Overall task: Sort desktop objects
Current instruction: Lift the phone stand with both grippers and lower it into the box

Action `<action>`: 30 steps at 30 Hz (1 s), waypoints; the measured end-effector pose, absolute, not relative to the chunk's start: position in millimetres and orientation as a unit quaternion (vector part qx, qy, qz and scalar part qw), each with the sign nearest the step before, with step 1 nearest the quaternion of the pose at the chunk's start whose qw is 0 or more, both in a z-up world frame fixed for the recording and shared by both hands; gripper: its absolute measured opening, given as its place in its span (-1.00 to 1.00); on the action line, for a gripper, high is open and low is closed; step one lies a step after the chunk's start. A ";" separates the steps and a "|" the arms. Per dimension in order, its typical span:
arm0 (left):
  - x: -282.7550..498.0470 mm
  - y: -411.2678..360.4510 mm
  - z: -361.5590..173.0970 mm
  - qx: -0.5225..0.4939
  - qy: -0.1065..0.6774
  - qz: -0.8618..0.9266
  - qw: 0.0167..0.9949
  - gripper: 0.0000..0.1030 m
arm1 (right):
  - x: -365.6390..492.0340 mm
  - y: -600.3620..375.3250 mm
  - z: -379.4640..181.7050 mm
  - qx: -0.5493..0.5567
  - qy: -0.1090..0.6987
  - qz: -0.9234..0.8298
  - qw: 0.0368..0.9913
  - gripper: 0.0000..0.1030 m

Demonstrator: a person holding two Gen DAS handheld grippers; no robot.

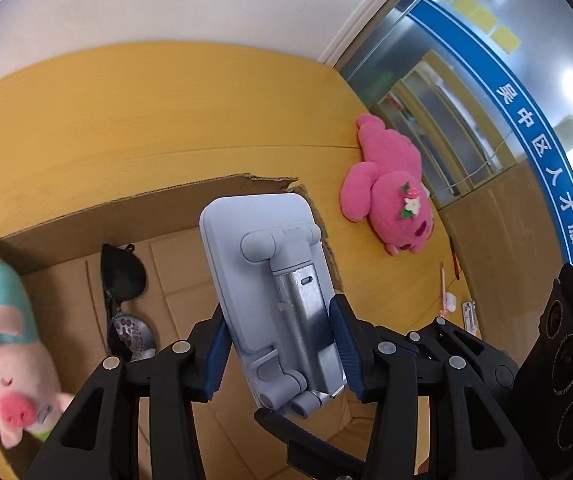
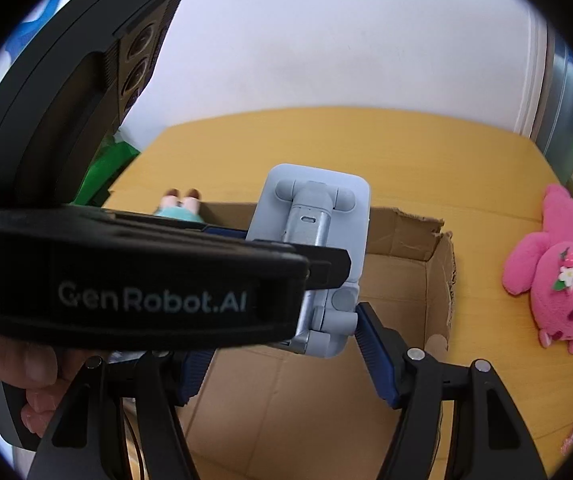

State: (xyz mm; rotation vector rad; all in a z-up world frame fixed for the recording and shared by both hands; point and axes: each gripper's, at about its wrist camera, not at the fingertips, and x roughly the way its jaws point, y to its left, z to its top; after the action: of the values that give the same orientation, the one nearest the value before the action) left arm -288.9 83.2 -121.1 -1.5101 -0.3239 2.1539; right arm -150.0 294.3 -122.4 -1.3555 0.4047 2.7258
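1. Left wrist view: fisheye lens mounted behind the left gripper, facing forward and steeply downward along its fingers, close above the open cardboard box on the yellow surface. The white wall lies beyond; a glass partition fills the right edge.
2. Right wrist view: fisheye lens behind the right gripper, angled likewise, close above the same cardboard box. The left gripper's body blocks the left half at very near range.
3. Shared field: the box, the grey phone stand, the pink plush toy, the surface and wall.
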 end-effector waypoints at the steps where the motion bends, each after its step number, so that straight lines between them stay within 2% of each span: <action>1: -295.6 83.5 -130.4 -0.557 -0.123 0.784 0.243 -0.02 | -156.4 298.9 -130.9 -0.447 0.133 0.884 0.035 0.27; 17: -360.4 101.8 -263.0 -0.623 -0.163 0.723 0.250 -0.04 | -213.4 351.8 -249.7 -0.533 0.201 0.821 0.045 0.27; 20: -365.0 107.5 -263.6 -0.612 -0.156 0.732 0.255 -0.13 | -218.4 358.5 -259.8 -0.542 0.204 0.814 0.051 0.28; 23: -368.7 110.9 -264.1 -0.613 -0.152 0.733 0.251 -0.13 | -224.1 364.9 -266.6 -0.552 0.209 0.805 0.055 0.28; 26: -366.1 111.5 -261.6 -0.621 -0.143 0.733 0.239 0.03 | -225.2 366.2 -266.5 -0.560 0.207 0.801 0.055 0.29; 30: -352.7 103.7 -243.6 -0.614 -0.130 0.743 0.233 0.10 | -218.3 362.5 -262.5 -0.566 0.193 0.799 0.063 0.27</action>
State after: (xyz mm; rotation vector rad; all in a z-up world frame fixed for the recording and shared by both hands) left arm -352.7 103.7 -243.6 -1.6853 -0.3584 2.0410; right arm -218.3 362.5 -262.5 -1.7090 0.5832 2.4150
